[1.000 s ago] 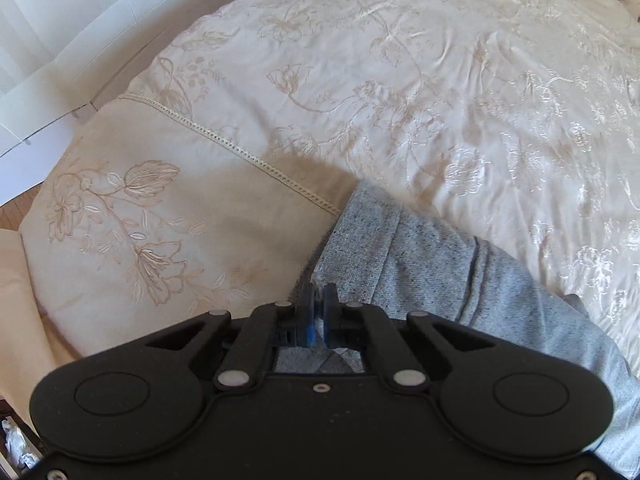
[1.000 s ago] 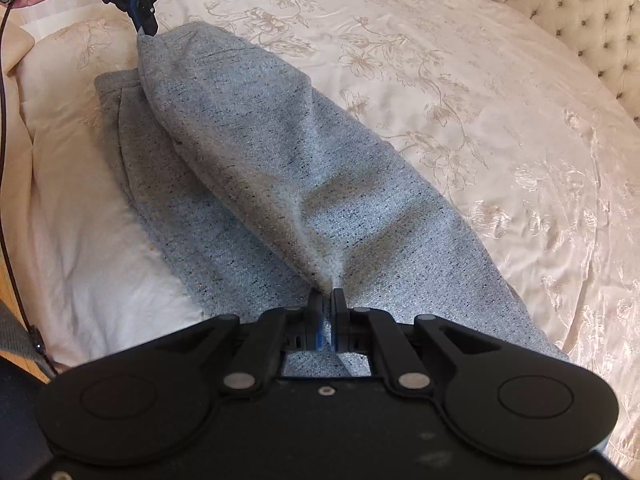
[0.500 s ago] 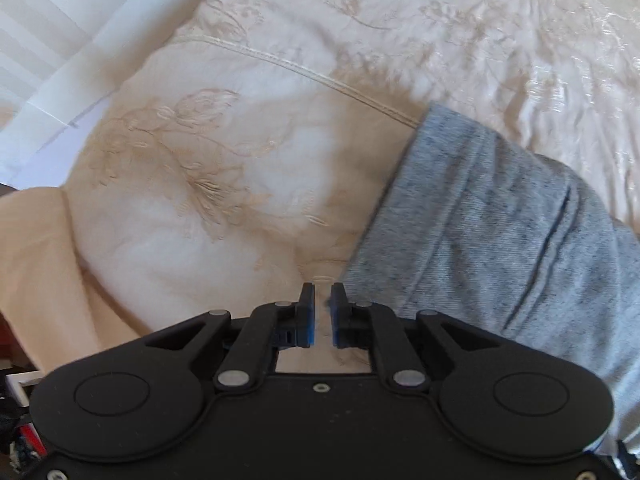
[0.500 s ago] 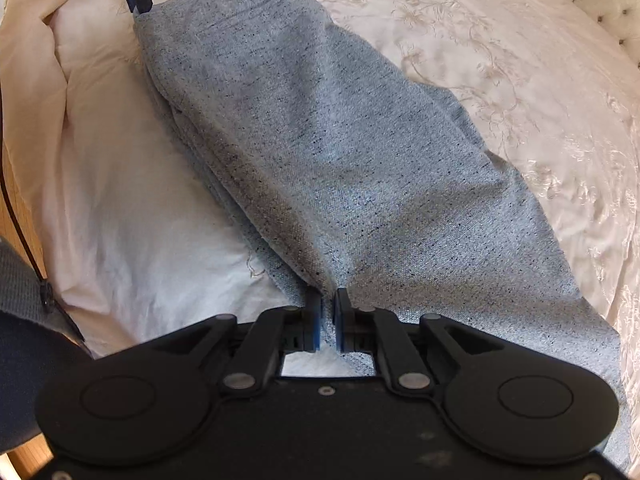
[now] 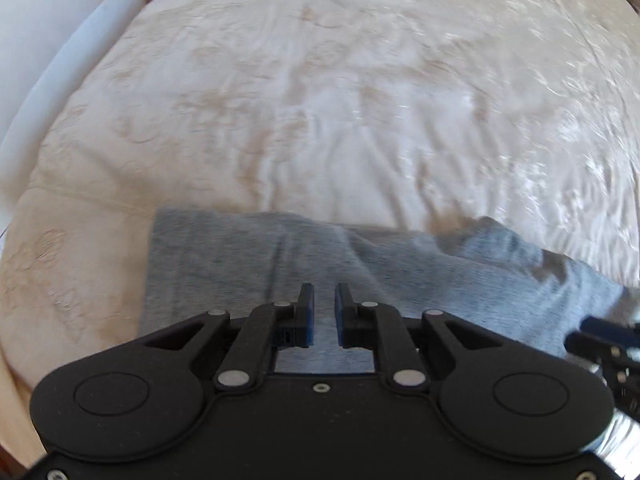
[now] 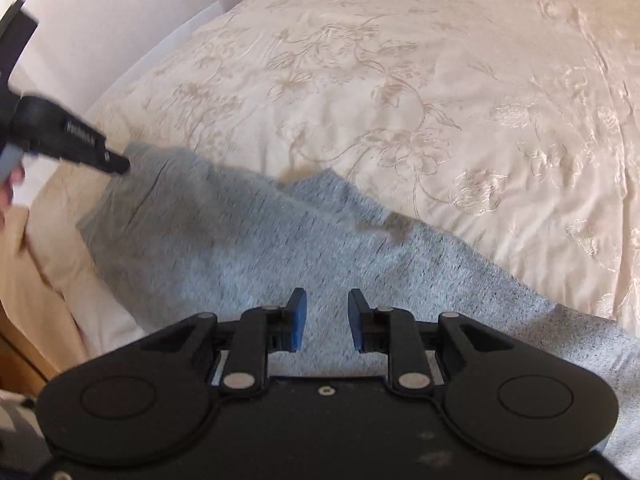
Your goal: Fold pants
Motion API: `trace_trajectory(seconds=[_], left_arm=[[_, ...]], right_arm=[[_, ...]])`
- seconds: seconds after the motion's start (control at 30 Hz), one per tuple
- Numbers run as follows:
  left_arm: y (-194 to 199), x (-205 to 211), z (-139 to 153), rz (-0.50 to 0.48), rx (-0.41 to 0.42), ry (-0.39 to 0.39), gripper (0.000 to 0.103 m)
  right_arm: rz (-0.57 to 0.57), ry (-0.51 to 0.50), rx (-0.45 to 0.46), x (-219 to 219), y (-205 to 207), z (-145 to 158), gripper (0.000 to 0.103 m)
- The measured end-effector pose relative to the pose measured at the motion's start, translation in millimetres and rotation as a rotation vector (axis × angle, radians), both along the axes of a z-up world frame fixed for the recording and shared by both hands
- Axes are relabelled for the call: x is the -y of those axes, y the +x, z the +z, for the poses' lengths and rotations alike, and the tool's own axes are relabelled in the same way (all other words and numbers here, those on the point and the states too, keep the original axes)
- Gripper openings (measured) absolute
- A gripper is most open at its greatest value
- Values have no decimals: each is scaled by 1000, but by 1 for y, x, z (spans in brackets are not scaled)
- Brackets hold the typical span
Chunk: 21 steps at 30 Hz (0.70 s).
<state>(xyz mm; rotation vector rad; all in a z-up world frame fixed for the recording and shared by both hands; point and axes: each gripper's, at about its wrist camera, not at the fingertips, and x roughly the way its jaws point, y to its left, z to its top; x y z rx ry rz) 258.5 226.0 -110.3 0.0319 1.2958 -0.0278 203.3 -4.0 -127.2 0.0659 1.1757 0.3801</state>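
Note:
The grey pants lie folded lengthwise near the front edge of the bed, and they also show in the right wrist view. My left gripper is open and empty, just above the pants near their left end. My right gripper is open and empty above the pants further right. The left gripper's fingertips show in the right wrist view at the pants' far left corner. The right gripper's body shows at the right edge of the left wrist view.
The pants rest on a cream embroidered bedspread that also fills the left wrist view. A white wall runs along the far left side of the bed. A wooden bed frame edge shows at lower left.
Both grippers let go of the pants and opened. The lifted layer now lies flat on the bed. Both views swung and pulled back, with some motion blur.

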Motion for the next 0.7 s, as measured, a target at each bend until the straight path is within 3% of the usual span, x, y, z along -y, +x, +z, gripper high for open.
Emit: trace_trajectory(seconds=[0.07, 0.2, 0.3, 0.5, 0.7], left_arm=[[2, 16, -16, -69, -11, 4, 21], [14, 19, -69, -73, -62, 160, 21], [21, 2, -81, -20, -90, 77, 20], [19, -11, -77, 3, -90, 18, 21], [14, -20, -74, 23, -92, -4, 21]], right_arm=[[-54, 54, -43, 7, 24, -5, 25], [-125, 126, -103, 10, 66, -21, 27], [-115, 110, -111, 2, 95, -30, 27], [-47, 114, -114, -20, 147, -50, 32], [37, 109, -262, -43, 156, -80, 31]])
